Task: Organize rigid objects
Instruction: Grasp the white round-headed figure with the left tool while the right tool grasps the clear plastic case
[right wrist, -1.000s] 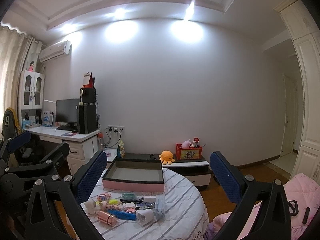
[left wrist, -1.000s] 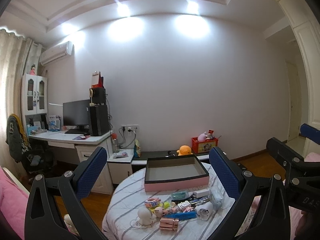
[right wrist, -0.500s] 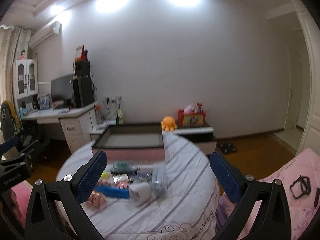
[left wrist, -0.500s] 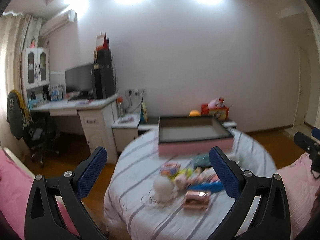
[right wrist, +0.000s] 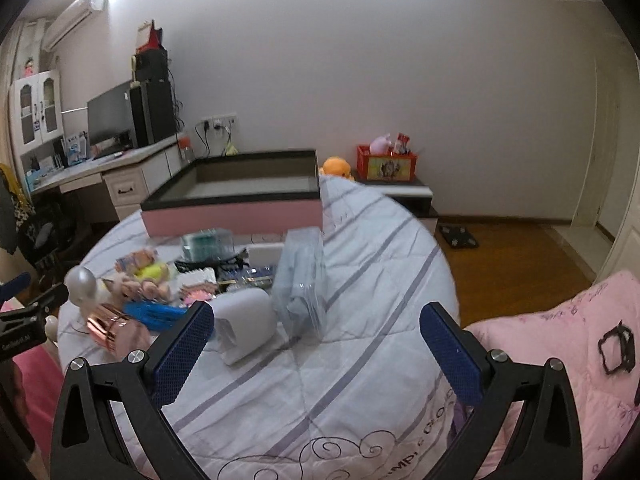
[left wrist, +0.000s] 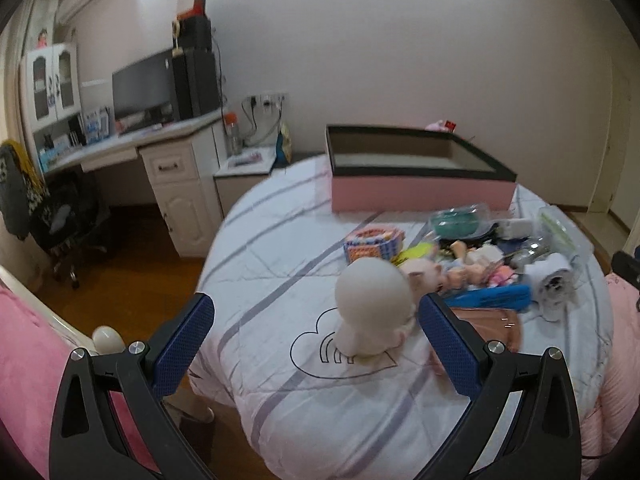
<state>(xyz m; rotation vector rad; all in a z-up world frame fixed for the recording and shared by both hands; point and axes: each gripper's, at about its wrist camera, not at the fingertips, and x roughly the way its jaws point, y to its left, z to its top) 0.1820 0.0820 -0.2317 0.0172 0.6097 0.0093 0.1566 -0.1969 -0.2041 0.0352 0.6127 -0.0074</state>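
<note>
Left wrist view: the left hand-held gripper (left wrist: 316, 316) has dropped nearer the counter (left wrist: 280, 380), jaws wide, empty. The right hand-held gripper (right wrist: 316, 324) has too (also wide); the far toy pile (left wrist: 472, 256) is blurred.

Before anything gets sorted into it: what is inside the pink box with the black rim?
The pink box looks empty: both views show only bare grey inner walls and part of a plain floor. Its near wall hides the front strip of the floor, so something small lying there cannot be ruled out.
</note>
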